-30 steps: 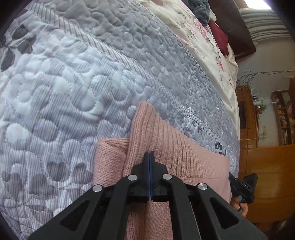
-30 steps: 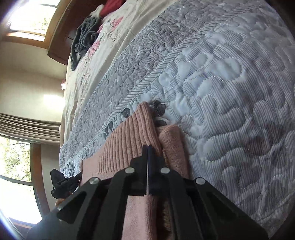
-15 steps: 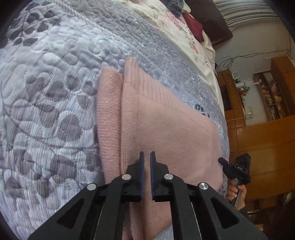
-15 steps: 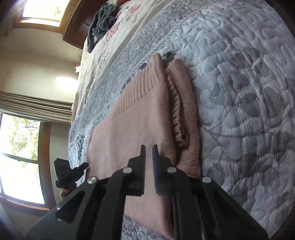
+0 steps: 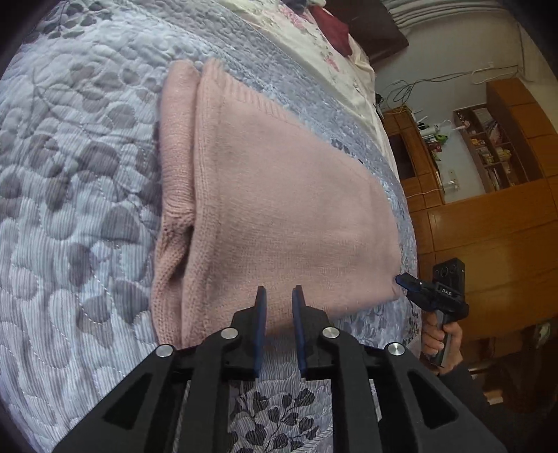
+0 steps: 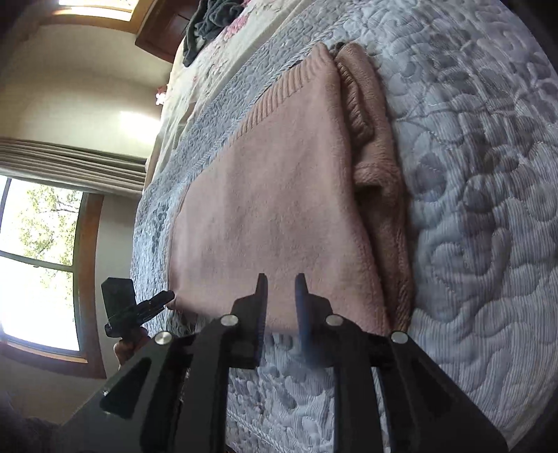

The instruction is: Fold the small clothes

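Now the folded pink knitted sweater (image 5: 279, 195) lies flat on the grey-and-white quilted bedspread with a leaf pattern (image 5: 69, 216), filling the middle of both my wrist views. In the left wrist view its ribbed hem runs toward the upper centre of the frame, and a folded-under sleeve layer peeks out along the left edge of the fold; in the right wrist view that same bunched layer sits on the right side of the sweater (image 6: 272, 195).

My left gripper (image 5: 279, 296) hovers at the near edge of the sweater, low in the frame, its two blue-padded fingers apart with a clear gap and nothing between them. My right gripper (image 6: 280, 285) is likewise parted and empty, just at the sweater's near edge over the bedspread (image 6: 488, 174).

Each gripper shows up in the other's view: the right one at the lower right of the left wrist view, its tip at the sweater's corner (whether it touches the knit I cannot tell), and the left one at the lower left of the right wrist view.

Farther off, a floral cream sheet (image 5: 314, 31) crosses the top, with wooden shelving (image 5: 488, 150) at the right.
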A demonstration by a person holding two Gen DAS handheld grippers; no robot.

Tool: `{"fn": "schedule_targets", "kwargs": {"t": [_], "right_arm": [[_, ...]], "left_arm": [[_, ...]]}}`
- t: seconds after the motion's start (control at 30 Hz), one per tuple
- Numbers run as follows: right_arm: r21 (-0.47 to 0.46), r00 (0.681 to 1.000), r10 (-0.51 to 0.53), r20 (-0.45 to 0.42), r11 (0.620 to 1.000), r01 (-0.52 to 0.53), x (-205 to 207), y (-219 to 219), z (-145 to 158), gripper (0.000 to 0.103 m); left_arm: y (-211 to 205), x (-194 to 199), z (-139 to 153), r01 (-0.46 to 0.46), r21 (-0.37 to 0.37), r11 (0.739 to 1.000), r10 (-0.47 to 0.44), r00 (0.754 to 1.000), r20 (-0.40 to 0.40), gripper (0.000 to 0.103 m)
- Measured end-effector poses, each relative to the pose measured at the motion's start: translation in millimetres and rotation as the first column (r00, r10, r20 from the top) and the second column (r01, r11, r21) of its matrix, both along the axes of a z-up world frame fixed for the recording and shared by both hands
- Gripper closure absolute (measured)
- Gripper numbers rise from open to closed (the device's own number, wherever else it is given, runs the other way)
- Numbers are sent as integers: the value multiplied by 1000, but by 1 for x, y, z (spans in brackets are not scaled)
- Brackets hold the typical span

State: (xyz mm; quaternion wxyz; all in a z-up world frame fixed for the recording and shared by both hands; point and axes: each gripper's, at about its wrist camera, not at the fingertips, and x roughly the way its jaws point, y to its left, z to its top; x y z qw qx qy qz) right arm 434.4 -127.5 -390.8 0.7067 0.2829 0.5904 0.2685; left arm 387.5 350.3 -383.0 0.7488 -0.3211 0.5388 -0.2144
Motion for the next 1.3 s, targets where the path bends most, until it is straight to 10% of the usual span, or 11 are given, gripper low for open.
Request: {"fn": "schedule_targets", "kwargs": {"t": [0.1, 0.23, 0.4, 0.57, 0.7, 0.9, 1.3], "right_arm": [[-101, 999, 28, -43, 994, -32, -9, 4, -23, 100], [-145, 997, -74, -22, 987, 70, -11, -20, -15, 100], [-430, 971, 133, 201, 902, -34, -41, 44, 43, 44], [-554, 852, 453, 264, 794, -250, -100, 171, 47, 25], [-708, 710, 638, 299, 647, -283, -126, 271, 32, 25], [-780, 599, 727, 335, 571, -257, -137, 341, 21, 28], [-864, 554, 778, 298, 467, -191, -114, 389, -22, 30]], "left_arm": [[-8, -2, -22, 17, 96, 995, -12, 998, -55, 93], [10, -8, -21, -38, 50, 998, 42, 997, -69, 92], [53, -9, 9, -119, -25, 993, 119, 992, -33, 48], [101, 20, 6, -207, -131, 969, 195, 976, -101, 31], [110, 59, -14, -217, -152, 964, 191, 968, -165, 30], [96, 111, -36, -156, -201, 967, 119, 976, -184, 29], [68, 150, -57, -26, -287, 958, -12, 991, -132, 29]]}}
